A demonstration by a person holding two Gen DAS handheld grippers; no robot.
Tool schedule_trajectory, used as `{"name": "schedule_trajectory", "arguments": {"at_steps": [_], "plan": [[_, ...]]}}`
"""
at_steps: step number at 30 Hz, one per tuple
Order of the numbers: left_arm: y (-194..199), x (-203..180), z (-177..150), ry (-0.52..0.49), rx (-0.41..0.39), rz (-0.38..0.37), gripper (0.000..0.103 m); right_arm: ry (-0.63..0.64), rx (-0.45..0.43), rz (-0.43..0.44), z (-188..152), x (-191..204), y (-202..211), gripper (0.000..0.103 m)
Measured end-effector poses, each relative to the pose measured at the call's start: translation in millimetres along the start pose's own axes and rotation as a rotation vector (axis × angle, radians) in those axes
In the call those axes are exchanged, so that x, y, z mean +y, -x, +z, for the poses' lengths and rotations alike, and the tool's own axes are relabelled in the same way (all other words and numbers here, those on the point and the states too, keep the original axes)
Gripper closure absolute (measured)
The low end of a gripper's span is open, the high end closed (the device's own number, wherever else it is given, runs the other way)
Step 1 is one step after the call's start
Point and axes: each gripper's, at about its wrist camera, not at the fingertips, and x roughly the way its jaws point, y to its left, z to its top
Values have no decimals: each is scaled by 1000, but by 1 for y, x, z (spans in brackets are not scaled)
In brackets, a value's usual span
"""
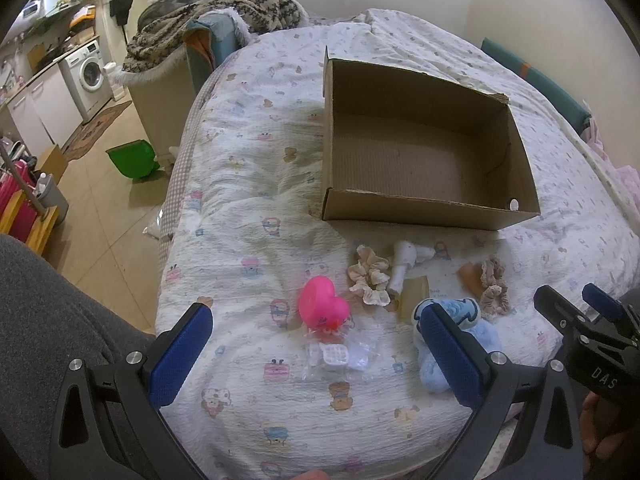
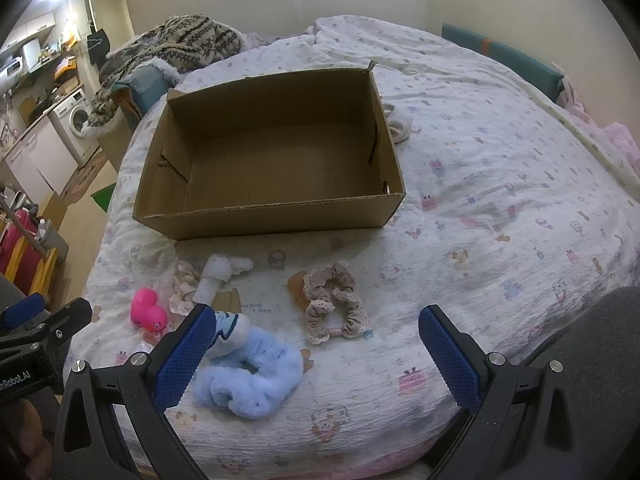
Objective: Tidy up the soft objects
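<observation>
- Nearest, at the bottom of the left wrist view, the left hand-held gripper [image 1: 316, 344] hangs over the bed's front edge with its blue pads spread wide and nothing between them.
- The right hand-held gripper [image 2: 316, 344] sits the same way at the bottom of its own view — jaws wide, empty.
- Between the left gripper's fingers, low in the frame, lies a small clear plastic packet [image 1: 340, 356] on the printed quilt [image 1: 248, 208].
- Just above it, touching it, is the pink rubber duck [image 1: 322, 306].
- The fluffy blue scrunchie [image 2: 250, 376] lies lower centre of the right wrist view, partly behind the right gripper's left pad; a blue-and-white rolled sock [image 2: 232, 330] touches its upper edge.
- A taupe lace-edged scrunchie [image 2: 334, 300] sits just right of centre, with a small orange-brown piece [image 2: 298, 284] at its upper left.
- Further up and left: a cream scrunchie [image 1: 368, 276], beside a white rolled cloth [image 1: 404, 268] and a bit of cardboard [image 1: 416, 296].
- Beyond those, mid-frame, the open cardboard box [image 2: 276, 220] stands on the bed — nothing inside it.
- A white bundle [image 2: 400, 124] peeks out behind the box's right wall.
- Farthest, upper left, a striped knitted blanket [image 2: 180, 44] and a washing machine [image 1: 90, 76].
</observation>
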Motion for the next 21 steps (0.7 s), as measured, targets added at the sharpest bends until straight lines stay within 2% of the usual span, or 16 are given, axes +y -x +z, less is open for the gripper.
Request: {"name": "schedule_trajectory", "arguments": {"at_steps": [21], "plan": [[0, 1, 0, 2, 1, 3, 0, 1, 3, 0, -1, 1, -1, 0]]}}
